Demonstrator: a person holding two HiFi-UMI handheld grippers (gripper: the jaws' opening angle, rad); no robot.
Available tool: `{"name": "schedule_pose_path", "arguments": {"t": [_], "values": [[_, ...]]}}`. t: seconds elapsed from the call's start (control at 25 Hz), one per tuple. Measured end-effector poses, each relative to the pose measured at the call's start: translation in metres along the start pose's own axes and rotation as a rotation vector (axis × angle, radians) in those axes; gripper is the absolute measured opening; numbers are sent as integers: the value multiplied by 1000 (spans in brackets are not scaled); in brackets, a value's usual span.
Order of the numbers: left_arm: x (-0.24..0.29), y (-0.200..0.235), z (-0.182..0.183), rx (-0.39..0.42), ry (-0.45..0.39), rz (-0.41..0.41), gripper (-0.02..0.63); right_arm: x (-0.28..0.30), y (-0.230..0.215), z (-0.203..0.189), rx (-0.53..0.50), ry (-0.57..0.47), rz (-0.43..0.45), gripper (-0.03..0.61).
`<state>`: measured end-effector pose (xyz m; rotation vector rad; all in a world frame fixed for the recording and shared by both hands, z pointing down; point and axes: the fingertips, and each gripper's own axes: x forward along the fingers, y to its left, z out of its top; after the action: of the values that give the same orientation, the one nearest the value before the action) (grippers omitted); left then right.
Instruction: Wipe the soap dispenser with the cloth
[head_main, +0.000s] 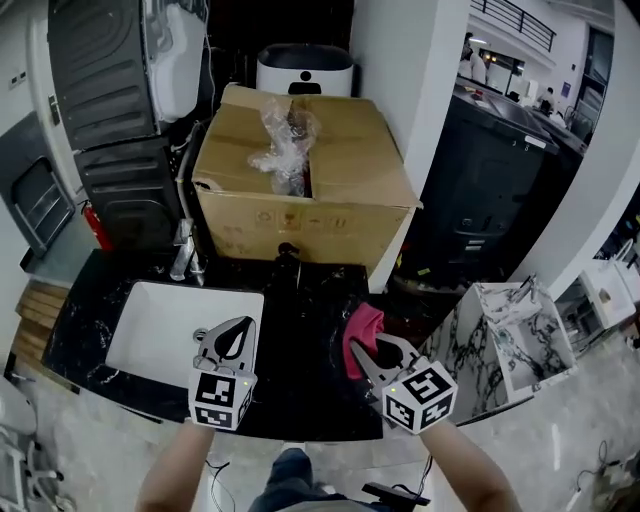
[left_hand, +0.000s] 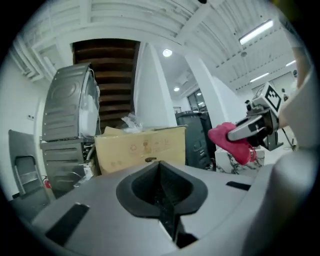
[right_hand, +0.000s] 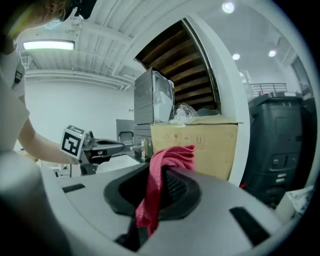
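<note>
Cloth (head_main: 360, 335) hangs pinched in your right gripper (head_main: 366, 352), jaws clamped on one fold so a loose end stays free for wiping. Your left gripper (head_main: 238, 330) is closed on nothing above the sink (head_main: 150, 300) edge, likely spare to steady the dispenser (head_main: 288, 258). That stands at the back of the counter (head_main: 310, 395), just before the box (head_main: 340, 190), apart from both grippers.

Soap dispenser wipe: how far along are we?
Done: the cloth is already clamped in the right gripper. In hand: that gripper hangs over the counter, apart from the soap dispenser standing by the cardboard box; the left gripper is shut and empty. Left: reaching the dispenser and wiping it. Whether any pass has happened cannot be told.
</note>
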<state>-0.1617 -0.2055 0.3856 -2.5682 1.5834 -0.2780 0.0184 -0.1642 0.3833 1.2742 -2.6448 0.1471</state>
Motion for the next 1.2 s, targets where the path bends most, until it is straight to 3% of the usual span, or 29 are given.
{"name": "schedule_pose_path", "arguments": {"t": [0.32, 0.4, 0.64, 0.88, 1.0, 1.2], "values": [[-77, -50, 40, -82, -125, 103, 14, -42, 37, 14, -222, -84, -23, 49], [-92, -54, 52, -100, -168, 124, 14, -51, 42, 20, -208, -118, -53, 49], [-118, -60, 83, -47, -233, 146, 14, -78, 59, 35, -20, -207, -129, 48], [-130, -61, 106, 3, -275, 137, 14, -97, 63, 57, -52, -282, -234, 48], [-131, -52, 116, -25, -308, 125, 14, -102, 56, 66, -1, -301, -272, 46], [-132, -39, 117, -53, -331, 116, 14, -104, 62, 79, -69, -301, -311, 46]]}}
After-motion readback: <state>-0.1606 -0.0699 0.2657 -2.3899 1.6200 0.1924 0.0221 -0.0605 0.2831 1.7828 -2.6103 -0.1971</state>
